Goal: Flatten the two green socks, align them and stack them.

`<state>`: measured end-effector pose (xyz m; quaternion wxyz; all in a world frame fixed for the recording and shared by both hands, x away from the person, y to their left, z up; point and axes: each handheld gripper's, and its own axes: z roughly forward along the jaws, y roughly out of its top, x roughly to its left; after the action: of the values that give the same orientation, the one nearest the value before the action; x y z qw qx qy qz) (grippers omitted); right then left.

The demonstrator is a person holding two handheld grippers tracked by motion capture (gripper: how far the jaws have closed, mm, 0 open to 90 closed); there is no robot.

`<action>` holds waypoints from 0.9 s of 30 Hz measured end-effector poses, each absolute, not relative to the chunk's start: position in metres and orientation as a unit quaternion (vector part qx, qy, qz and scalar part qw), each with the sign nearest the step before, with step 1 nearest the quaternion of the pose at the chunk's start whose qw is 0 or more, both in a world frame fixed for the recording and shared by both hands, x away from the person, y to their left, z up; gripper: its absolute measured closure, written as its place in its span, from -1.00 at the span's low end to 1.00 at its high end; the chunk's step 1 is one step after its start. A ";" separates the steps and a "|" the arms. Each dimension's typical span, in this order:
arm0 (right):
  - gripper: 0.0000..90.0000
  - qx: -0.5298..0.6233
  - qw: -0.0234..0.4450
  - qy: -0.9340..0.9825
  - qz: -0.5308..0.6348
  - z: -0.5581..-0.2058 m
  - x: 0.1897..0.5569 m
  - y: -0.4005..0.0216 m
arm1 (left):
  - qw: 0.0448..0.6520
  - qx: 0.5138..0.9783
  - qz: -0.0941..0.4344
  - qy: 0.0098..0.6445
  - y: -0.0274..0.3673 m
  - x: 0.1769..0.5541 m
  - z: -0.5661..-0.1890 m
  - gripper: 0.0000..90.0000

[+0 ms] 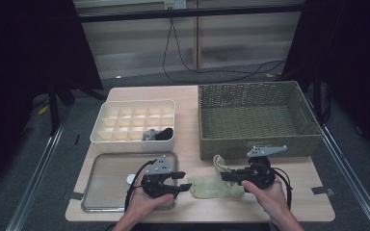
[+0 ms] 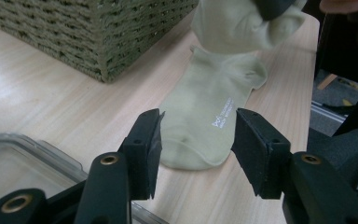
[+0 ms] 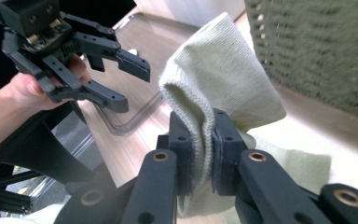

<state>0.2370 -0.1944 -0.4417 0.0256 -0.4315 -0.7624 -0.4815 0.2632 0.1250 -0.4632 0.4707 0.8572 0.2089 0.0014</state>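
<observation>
At the left of the wooden desk, in the high view, a clear shallow tray lies at the near edge, with a small white disc on it that is too small to identify. Behind the tray sits a cream organiser box divided into many small compartments; a dark item and a grey one lie in its front row, but what they are cannot be told.

The left tool, held in a hand that comes in from the bottom edge, hovers over the right end of the tray and points toward the middle of the desk. In the left gripper view its jaws stand partly apart on either side of the toe end of a pale green sock, and the pads do not touch the fabric. This sock lies flat on the desk with small white print near its toe, too fine to read.

Right of centre, the right tool pinches a fold of pale green sock fabric tight between its narrow jaws, lifting that part into a hump. Whether this fabric is a second sock or part of the flat one is hard to tell. The right hand is cut off at the bottom edge.

At the right rear stands a woven green basket, its front wall just behind the sock.
</observation>
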 end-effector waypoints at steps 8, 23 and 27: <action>0.76 -0.436 0.036 -0.771 -0.462 -0.466 0.238 -0.185 | 0.474 0.854 -0.004 0.214 0.124 0.263 -0.466 0.16; 0.50 -0.421 0.065 -0.782 -0.455 -0.482 0.242 -0.167 | 0.465 0.856 -0.006 0.225 0.127 0.263 -0.471 0.13; 0.39 -0.417 0.067 -0.782 -0.458 -0.481 0.241 -0.167 | 0.467 0.854 -0.006 0.228 0.130 0.264 -0.471 0.13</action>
<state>0.2406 -0.1666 -0.4809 0.0668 -0.4167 -0.7823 -0.4581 0.2640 0.1298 -0.4710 0.4671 0.8544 0.2277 -0.0062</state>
